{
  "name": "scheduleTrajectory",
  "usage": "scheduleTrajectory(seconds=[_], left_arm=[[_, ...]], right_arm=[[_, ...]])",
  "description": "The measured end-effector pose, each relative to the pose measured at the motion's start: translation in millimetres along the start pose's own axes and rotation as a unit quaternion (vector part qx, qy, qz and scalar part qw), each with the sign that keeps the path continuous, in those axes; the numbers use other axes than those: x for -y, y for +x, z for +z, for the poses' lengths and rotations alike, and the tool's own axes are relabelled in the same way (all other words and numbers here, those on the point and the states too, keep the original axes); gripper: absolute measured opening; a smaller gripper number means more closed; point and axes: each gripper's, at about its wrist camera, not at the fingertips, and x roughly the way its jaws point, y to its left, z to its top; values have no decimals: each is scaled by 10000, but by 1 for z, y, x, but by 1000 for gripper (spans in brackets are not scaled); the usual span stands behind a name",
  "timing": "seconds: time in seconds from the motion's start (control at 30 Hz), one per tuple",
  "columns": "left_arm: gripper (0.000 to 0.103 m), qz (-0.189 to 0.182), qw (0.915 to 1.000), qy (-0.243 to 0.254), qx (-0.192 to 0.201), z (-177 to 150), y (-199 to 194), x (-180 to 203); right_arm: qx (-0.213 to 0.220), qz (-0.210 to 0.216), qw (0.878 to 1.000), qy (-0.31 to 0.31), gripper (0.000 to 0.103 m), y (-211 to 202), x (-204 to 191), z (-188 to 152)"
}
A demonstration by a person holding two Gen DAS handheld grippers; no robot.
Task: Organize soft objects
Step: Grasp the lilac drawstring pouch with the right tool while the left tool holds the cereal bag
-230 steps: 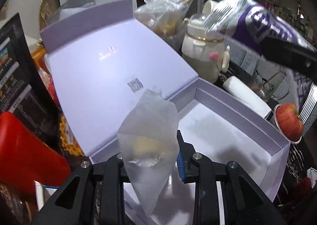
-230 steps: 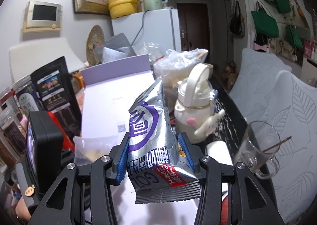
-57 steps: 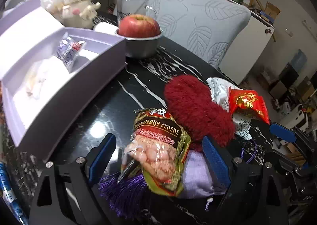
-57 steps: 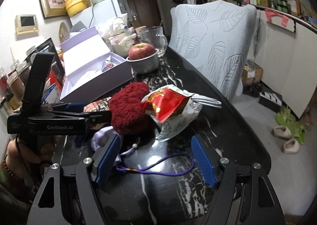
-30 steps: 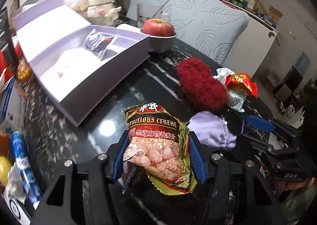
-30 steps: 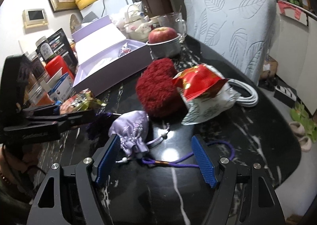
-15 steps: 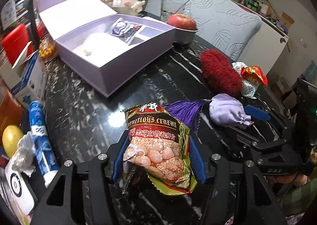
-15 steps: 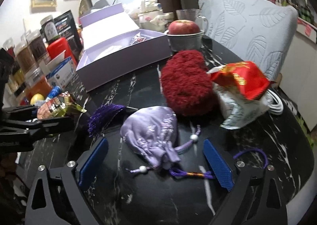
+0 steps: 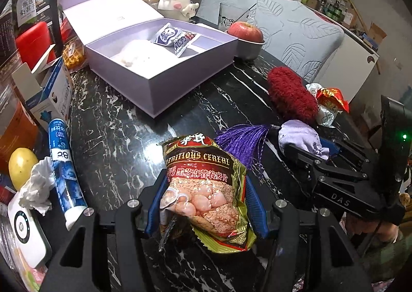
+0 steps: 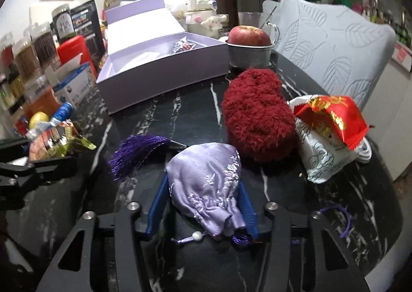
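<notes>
Left gripper (image 9: 203,204) clamped on cereal packet (image 9: 206,183), crinkled glossy foil, red and gold print, held above the black marble table (image 9: 116,137); blue pads press both sides. Right gripper (image 10: 203,212) closed on lilac pouch (image 10: 206,183), satin with embroidered flowers, gathered neck toward the camera, white bead on its cord; the pouch lies on the table at 6 o'clock in the right view.

Purple tassel (image 10: 139,150), stringy, at 10 o'clock from the pouch; red fuzzy bundle (image 10: 257,117) at 1 o'clock, just beside it; white printed bag (image 10: 324,158) with red-gold foil top at 3 o'clock, touching the bundle.

Left view only: interior of the open lavender box (image 9: 164,86), rigid card, at 12 o'clock, holding a silver-purple sachet (image 9: 175,37) and a pale soft lump; blue tube (image 9: 64,163) and crumpled tissue (image 9: 36,189) at 9 o'clock. Right view shows only the box's outer wall and part of its floor; apple (image 10: 248,34) in a grey metal bowl at 12 o'clock, in both.
</notes>
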Motion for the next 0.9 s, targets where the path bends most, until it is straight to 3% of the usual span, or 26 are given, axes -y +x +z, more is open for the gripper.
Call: scheduleTrajectory(seconds=[0.33, 0.9], left_arm=[[57, -28, 9999, -19, 142, -9, -16, 4], [57, 257, 9962, 126, 820, -4, -65, 9]], right_arm=[[25, 283, 9995, 124, 47, -19, -3, -13], [613, 1033, 9926, -183, 47, -79, -26, -14]])
